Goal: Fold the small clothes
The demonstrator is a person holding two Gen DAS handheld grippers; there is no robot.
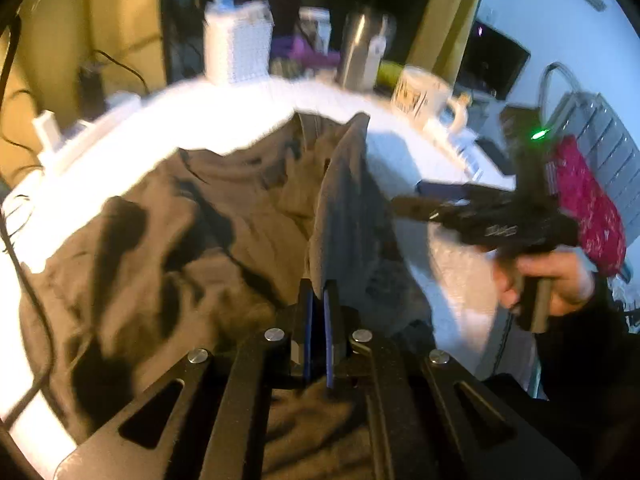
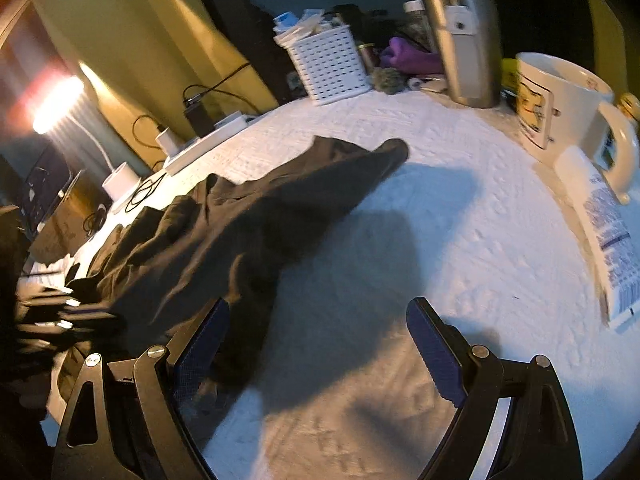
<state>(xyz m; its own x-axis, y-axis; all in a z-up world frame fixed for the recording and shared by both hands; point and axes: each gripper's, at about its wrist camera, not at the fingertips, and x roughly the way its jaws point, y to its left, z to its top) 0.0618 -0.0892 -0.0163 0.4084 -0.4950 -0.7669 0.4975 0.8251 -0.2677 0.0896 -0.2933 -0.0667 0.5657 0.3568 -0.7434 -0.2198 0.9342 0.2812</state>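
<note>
Though our lenses bend everything at the edges, we can make out the white textured tablecloth (image 2: 460,240) filling most of both views, its near side cut off behind our own gripper frames. On it lies the dark brown garment (image 1: 160,240), rumpled and creased, spread from the table's middle toward the left side in the right wrist view, with one rounded end reaching toward the table's centre. Whether it is a shirt or trousers we cannot tell; its lower part runs out of sight beneath our left gripper's arms. In the left wrist view a fold of it stands up as a grey-looking ridge running away from our left gripper (image 1: 319,292), whose blue-padded jaws are pressed together on that fold. Our right gripper (image 2: 318,312) hovers with its jaws spread wide; the cloth's edge lies by the left finger, but nothing is pinched between them. In the left wrist view that same gripper is only a dark blur, held by a hand (image 1: 552,280) over the table's right side. Behind stand a steel flask (image 2: 468,40), a white slotted basket (image 2: 332,64) and a cream mug (image 2: 560,100), its printed picture too smeared to read. Smaller clutter beyond them stays indistinct.
</note>
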